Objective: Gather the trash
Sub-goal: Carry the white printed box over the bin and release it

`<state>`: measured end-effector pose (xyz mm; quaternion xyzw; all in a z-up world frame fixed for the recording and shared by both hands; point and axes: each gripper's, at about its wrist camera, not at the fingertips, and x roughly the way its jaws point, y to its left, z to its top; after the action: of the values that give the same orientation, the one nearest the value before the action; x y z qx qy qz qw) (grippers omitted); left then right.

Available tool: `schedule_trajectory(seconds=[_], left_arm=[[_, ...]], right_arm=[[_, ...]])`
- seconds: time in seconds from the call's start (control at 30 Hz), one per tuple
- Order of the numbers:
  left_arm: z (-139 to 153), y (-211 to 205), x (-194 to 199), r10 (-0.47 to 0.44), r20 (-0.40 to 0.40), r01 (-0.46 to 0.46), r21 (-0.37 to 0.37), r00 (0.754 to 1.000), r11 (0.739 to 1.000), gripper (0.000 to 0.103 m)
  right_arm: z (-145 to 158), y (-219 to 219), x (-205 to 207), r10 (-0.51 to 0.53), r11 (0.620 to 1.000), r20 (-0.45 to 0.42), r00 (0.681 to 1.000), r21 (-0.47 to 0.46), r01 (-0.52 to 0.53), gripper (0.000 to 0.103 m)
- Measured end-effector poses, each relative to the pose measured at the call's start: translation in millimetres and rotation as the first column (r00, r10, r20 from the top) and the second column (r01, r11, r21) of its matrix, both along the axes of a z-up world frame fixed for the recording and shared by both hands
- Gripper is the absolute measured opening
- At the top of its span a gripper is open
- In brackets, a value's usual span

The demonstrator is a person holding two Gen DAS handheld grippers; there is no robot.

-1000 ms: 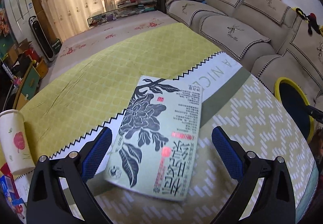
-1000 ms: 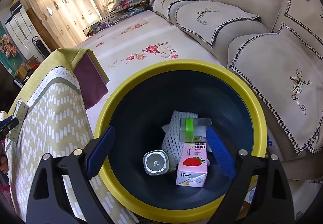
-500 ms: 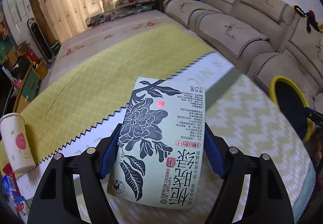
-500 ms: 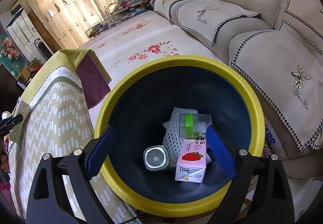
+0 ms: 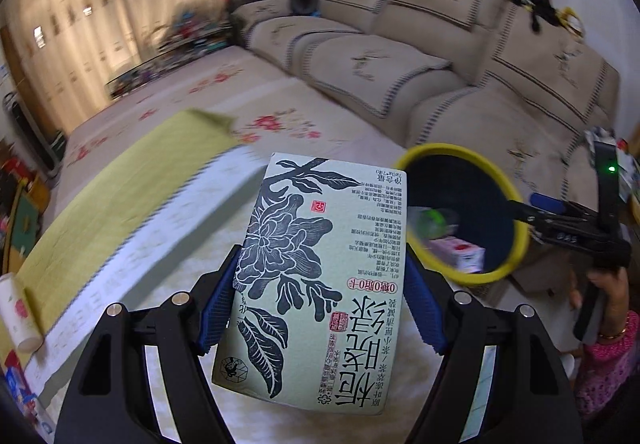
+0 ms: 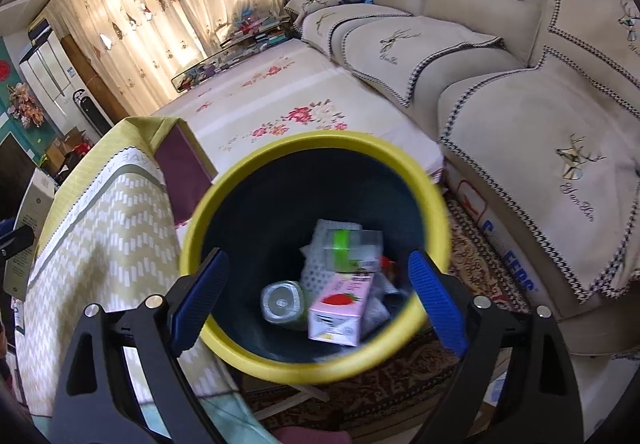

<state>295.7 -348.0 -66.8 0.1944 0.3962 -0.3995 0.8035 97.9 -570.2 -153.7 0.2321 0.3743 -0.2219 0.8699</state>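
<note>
the left tool [image 5: 320, 300] had just closed on a pale green carton [image 5: 320, 276], its blue pads pressed to both sides, lifted clear of the worktop [image 5: 120, 212]. to the right stood the yellow-rimmed bin [image 5: 516, 200]. the right tool [image 6: 316, 296] hung wide and empty over the bin [image 6: 320, 142], where a pink carton [image 6: 340, 308], a jar [image 6: 282, 302] and white netting [image 6: 320, 268] lay.

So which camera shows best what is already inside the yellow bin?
The right wrist view: it looks straight down into the bin, showing a pink carton and other trash clearly. The left wrist view shows the bin from the side, blurred, partly behind the held tea box.
</note>
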Motion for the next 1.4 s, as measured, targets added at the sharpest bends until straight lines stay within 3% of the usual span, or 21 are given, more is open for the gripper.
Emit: schedule_trajectory(seconds=[0.33, 0.57, 0.77, 0.8, 0.87, 1.1, 1.27, 1.4], left_arm=[[-19, -142, -59, -0.182, -0.024, 0.182, 0.022, 0.983, 0.983, 0.074], [-54, -210, -57, -0.179, -0.061, 0.184, 0.077, 0.982, 0.980, 0.075], [-68, -228, -53, -0.149, -0.067, 0.155, 0.093, 0.987, 0.984, 0.076], [-66, -225, -52, -0.140, -0.063, 0.145, 0.085, 0.988, 0.986, 0.077], [-59, -211, -49, -0.129, -0.052, 0.132, 0.063, 0.990, 0.989, 0.088], [-3, -121, -50, -0.007, -0.012, 0.007, -0.074, 1.000, 0.997, 0.093], [27, -36, -60, 0.101, 0.025, -0.096, -0.153, 0.995, 0.984, 0.098], [39, 42, -64, 0.232, 0.024, -0.222, -0.209, 0.972, 0.952, 0.098]], right_arm=[[10, -29, -72, -0.084, 0.996, 0.010, 0.996, -0.036, 0.084, 0.088], [8, -45, -108, -0.137, 0.990, 0.030, 0.990, -0.012, 0.138, 0.089], [2, -52, -116, -0.161, 0.987, 0.028, 0.987, 0.013, 0.161, 0.089], [1, -51, -116, -0.156, 0.988, 0.030, 0.987, 0.015, 0.156, 0.089], [2, -48, -113, -0.145, 0.989, 0.030, 0.989, 0.015, 0.144, 0.089], [7, -32, -99, -0.089, 0.996, 0.034, 0.995, 0.009, 0.088, 0.089], [11, -14, -83, -0.032, 0.999, 0.032, 0.999, 0.000, 0.032, 0.089], [16, 5, -68, 0.026, 1.000, 0.027, 0.999, -0.014, -0.026, 0.089]])
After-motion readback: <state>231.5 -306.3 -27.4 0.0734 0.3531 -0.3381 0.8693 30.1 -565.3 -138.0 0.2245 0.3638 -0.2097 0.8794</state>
